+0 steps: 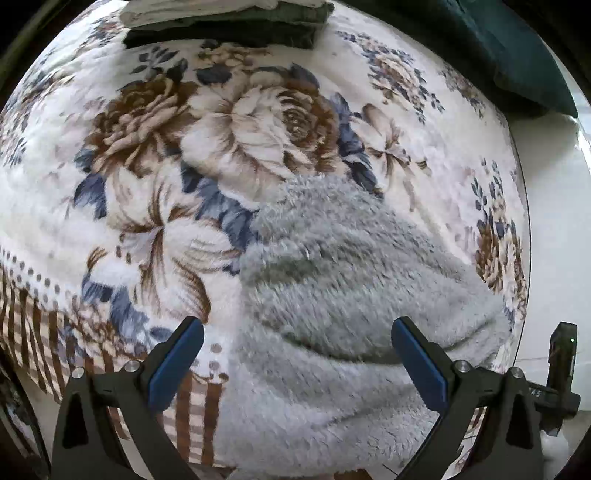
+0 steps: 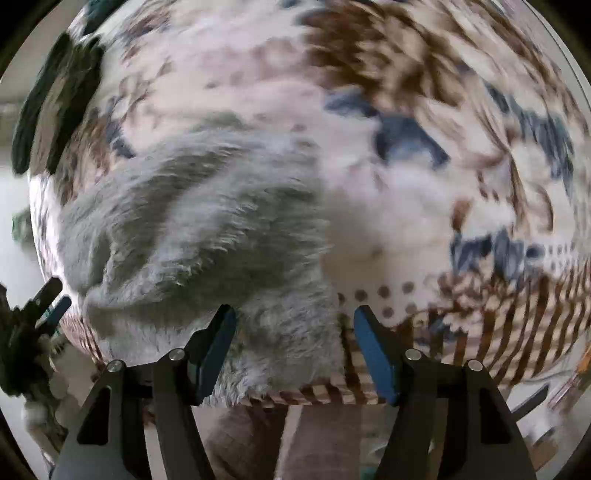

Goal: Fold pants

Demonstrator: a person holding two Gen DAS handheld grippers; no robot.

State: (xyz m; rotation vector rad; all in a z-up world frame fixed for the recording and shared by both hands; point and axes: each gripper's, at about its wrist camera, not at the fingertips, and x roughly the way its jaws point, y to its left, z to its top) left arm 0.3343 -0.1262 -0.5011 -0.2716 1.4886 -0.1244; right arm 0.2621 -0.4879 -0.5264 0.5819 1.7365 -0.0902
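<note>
Grey fluffy pants [image 1: 343, 295] bunched in a rumpled heap on the floral blanket [image 1: 155, 147], lying over the blanket's striped border [image 1: 192, 417] and spilling past that border's near edge. Deep creases across the pile; no flat fold visible.

Left gripper [image 1: 297, 363] hovering just above the pants, both blue-padded fingers [image 1: 173, 365] spread wide apart, nothing between them. 1 finger over the striped border beside the pants, the other over the pants themselves.

Right gripper [image 2: 295, 350] likewise parted, a clear gap between its 2 fingers [image 2: 216, 354], gripping nothing. Left finger over the pants [image 2: 192, 229], right finger over the blanket's border stripes [image 2: 498, 332]. Right wrist view heavily blurred, so fine detail of the blanket [image 2: 258, 74] not readable there.

Beyond the pants, at the blanket's far edge: a stack of folded clothes [image 1: 225, 22], dark green with something pale on top. Off to the far right of the pants, a dark teal cloth [image 1: 517, 55] lying partly on the blanket's edge. Just right of the pants, past the blanket's rim, pale floor [image 1: 554, 221]. Nothing lying on top of the pants.
</note>
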